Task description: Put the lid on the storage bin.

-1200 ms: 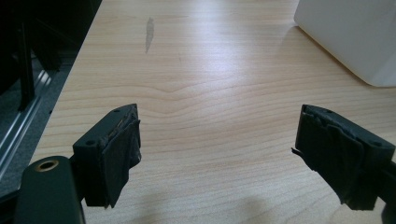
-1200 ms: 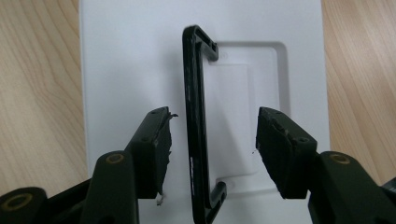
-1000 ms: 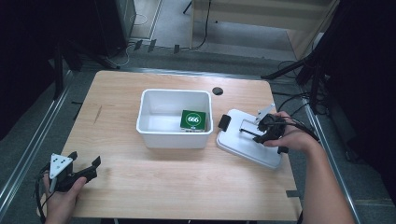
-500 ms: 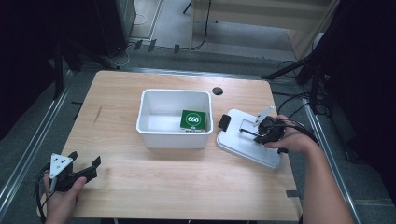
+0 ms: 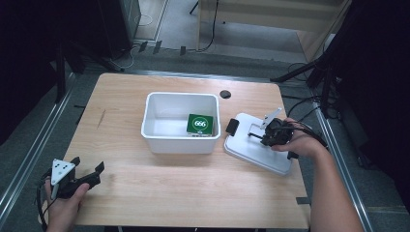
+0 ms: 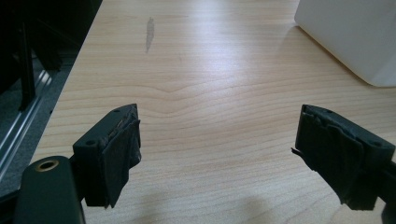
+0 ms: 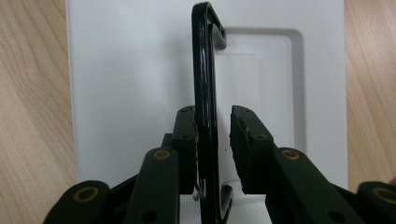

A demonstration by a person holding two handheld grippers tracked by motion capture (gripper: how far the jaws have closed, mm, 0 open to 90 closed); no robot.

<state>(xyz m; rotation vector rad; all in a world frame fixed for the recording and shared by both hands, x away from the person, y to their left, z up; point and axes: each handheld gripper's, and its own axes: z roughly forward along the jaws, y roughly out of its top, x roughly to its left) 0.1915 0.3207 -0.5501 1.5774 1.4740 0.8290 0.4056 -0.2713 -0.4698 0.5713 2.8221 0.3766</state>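
right gripper jaws have just been closing, nearly together; left gripper rests low, jaws wide apart.

A light wooden table with rounded corners is shown from above. At its middle a white rectangular bin is set directly on the wood. Just to the right of the bin a white lid is laid flat, slightly turned, with a black handle raised at its centre. A small black round spot is seen near the far edge. A dark streak is marked on the wood at the left.
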